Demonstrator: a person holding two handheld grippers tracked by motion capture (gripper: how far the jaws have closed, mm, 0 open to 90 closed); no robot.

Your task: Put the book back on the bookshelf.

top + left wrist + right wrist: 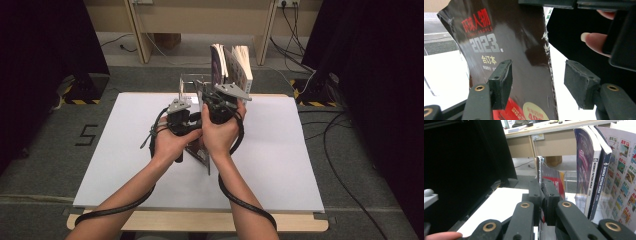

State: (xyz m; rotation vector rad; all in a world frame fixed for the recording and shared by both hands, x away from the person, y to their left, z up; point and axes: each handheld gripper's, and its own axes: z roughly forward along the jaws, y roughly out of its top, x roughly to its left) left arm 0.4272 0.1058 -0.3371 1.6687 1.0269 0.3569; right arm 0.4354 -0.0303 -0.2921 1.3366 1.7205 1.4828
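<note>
We see a dark, glossy magazine [524,50] held upright above the white table top [280,165], just in front of a clear acrylic book stand [189,85]. Its cover carries red Chinese characters with small red lettering that looks like "GLOBAL PEOPLE" under them, then "2023" in grey, a line of yellow characters, and a round cream sticker with red digits at the bottom edge.

In the right gripper view, the right gripper [543,195] has its two black jaws pressed together on the magazine's thin edge – the pads meet with the pages pinched between them. In the left gripper view, the left gripper [537,82] has its jaws wide apart: one pad sits in front of the cover, the other stands off to the side, and the magazine's edge runs through the gap. We cannot tell whether the near pad touches the cover.

From the high view, both hands are close together over the middle of the table, the left hand [172,142] beside the right hand [217,132].

Behind the magazine, more books [596,170] stand upright in the stand – two spines read "SCIENCE FICTION WORLD", and one cover shows a grid of small pictures.
</note>
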